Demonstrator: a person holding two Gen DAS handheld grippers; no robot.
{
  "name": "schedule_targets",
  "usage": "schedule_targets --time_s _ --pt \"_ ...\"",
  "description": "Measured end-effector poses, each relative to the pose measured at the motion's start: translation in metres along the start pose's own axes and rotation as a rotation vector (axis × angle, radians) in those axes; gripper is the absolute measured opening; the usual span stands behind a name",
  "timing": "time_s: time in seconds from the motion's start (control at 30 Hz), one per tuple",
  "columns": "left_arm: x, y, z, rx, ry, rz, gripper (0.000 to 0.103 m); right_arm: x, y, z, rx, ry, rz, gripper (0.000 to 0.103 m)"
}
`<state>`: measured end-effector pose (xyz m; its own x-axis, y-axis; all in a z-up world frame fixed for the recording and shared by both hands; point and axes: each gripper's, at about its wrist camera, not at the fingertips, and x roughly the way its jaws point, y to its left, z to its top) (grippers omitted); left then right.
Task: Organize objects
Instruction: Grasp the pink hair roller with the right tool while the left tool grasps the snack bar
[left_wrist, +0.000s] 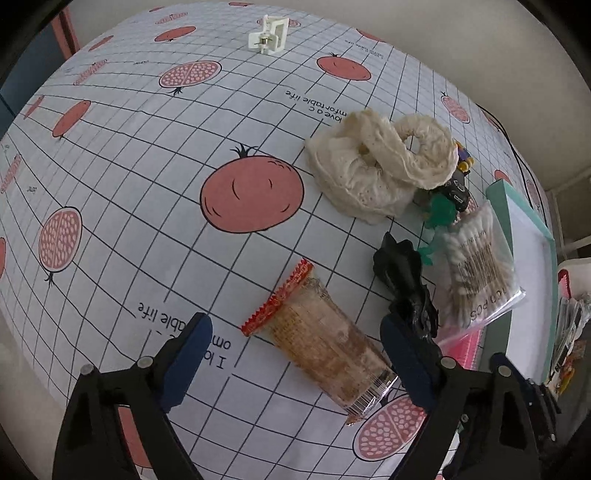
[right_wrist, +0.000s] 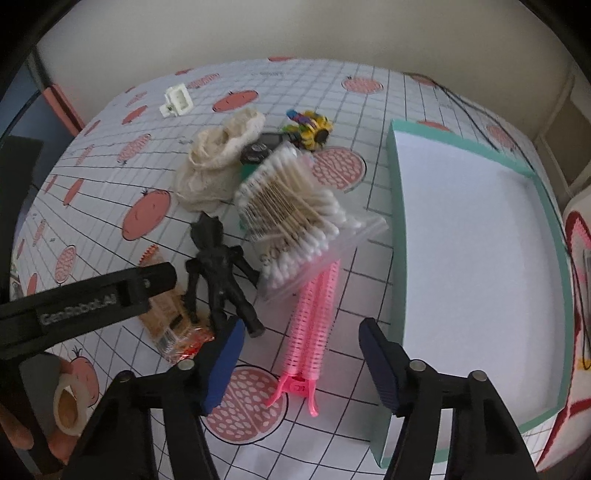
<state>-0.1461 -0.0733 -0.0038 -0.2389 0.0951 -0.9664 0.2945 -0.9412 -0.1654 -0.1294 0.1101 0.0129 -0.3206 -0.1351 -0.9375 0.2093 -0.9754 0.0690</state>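
- The left hand-held gripper (left_wrist: 295, 354) hangs low in its own view with its blue-padded fingers spread wide, holding nothing; the snack packet (left_wrist: 325, 347) lies on the worktop (left_wrist: 147, 184) between them.
- The right hand-held gripper (right_wrist: 301, 363) also stands wide and empty, at the bottom of its view, with the pink hair clip (right_wrist: 310, 325) lying between its fingers.
- In the right wrist view, a bag of cotton swabs (right_wrist: 295, 210) sits at centre frame, its lower end lying over the top of the hair clip.
- A black figurine (right_wrist: 221, 273) lies left of the swabs, just beside the snack packet (right_wrist: 173, 328).
- A cream cloth (right_wrist: 218, 162) is bunched at upper centre-left, with a yellow toy (right_wrist: 314, 127) to its right and a white clip (right_wrist: 176, 99) well apart at upper left.
- A teal-rimmed tray (right_wrist: 397, 221) with a white floor fills the right side of the frame.
- At the lower left of the right wrist view a person's hand (right_wrist: 48, 424) shows below the left hand-held gripper's arm.
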Motion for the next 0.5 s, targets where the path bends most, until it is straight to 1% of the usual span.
schedule_targets --time_s 0.07,0.1,0.13,0.17,0.33,0.5 --pt "0.001 -0.001 -0.003 0.003 0.003 0.004 0.092 0.004 -0.001 -0.001 0.007 0.014 0.001 0.062" --pt "0.002 -0.003 -0.002 0.006 0.006 0.005 0.089 0.006 0.0 -0.001 0.01 0.022 -0.003 0.06" --pt "0.002 -0.005 -0.004 0.009 0.007 0.009 0.085 0.008 0.0 -0.002 0.009 0.024 -0.005 0.06" --pt "0.003 -0.008 -0.005 0.013 0.01 0.014 0.078 0.009 0.001 -0.002 0.009 0.027 -0.004 0.059" --pt "0.008 -0.012 -0.006 0.023 0.026 0.028 0.077 0.015 0.006 -0.001 0.003 0.043 -0.01 0.058" --pt "0.009 -0.021 -0.006 0.065 0.019 0.069 0.077 0.024 0.006 0.0 0.01 0.077 -0.017 0.058"
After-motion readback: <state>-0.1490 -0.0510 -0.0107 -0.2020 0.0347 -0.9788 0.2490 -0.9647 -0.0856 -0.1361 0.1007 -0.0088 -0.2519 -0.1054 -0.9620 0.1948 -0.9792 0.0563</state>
